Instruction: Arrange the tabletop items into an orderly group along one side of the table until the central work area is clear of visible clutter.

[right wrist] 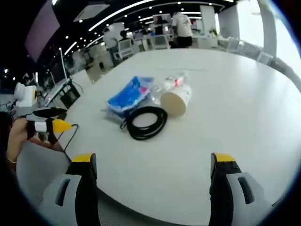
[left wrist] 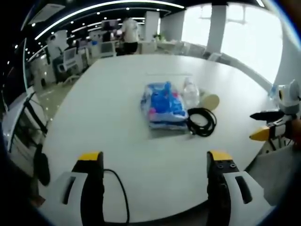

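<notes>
Clutter sits grouped mid-table: blue plastic packet (left wrist: pixel 162 106), clear bottle (left wrist: pixel 190 92) lying behind it, paper cup (right wrist: pixel 177 99) on its side touching bottle, coiled black cable (right wrist: pixel 146 122) just beside packet and cup. White table (right wrist: pixel 244 94) bare around group. Left gripper (left wrist: pixel 155 162) jaws apart, holding nothing. Right gripper (right wrist: pixel 153 165) jaws apart, holding nothing. People stand at desks beyond table.

Each handheld tool, the left gripper (left wrist: pixel 155 165) and the right gripper (right wrist: pixel 153 167), has two black jaws capped with yellow tips on light grey moulded bodies with dark slots, and a thin black cable (left wrist: pixel 120 195) loops near the left one's left jaw.
</notes>
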`<state>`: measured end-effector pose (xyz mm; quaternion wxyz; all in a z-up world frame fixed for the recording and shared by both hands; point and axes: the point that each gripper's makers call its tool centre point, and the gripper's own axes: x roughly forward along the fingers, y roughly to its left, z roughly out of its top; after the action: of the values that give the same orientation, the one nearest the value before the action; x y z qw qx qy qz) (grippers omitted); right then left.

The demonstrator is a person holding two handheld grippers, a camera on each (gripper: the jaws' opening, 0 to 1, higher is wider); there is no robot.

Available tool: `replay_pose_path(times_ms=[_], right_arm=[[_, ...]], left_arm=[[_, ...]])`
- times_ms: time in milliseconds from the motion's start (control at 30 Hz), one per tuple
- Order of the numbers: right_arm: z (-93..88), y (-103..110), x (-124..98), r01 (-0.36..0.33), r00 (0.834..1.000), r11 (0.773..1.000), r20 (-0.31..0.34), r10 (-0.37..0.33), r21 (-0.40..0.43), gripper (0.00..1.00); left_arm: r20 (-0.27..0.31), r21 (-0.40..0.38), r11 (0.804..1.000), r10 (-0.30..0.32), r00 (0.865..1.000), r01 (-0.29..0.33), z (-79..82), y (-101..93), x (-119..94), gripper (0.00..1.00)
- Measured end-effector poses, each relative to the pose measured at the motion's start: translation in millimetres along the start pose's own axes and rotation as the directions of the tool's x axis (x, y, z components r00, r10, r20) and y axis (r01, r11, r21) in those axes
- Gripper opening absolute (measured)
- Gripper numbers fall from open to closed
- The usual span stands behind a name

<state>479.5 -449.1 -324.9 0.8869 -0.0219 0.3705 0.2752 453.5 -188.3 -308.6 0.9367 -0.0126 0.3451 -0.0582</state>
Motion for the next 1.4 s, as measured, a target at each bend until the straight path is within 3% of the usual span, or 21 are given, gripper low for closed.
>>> replay_pose_path(times_ms=[1400], right_arm=[[-0.3,2.2,0.9,-0.016,1.0,1.0,-0.004,0.016,-0.015,0.99]], left_arm=[[-0.002,-0.004,1.0,0.005,1.0,-0.005,-0.2,0.1,0.8,0.86]])
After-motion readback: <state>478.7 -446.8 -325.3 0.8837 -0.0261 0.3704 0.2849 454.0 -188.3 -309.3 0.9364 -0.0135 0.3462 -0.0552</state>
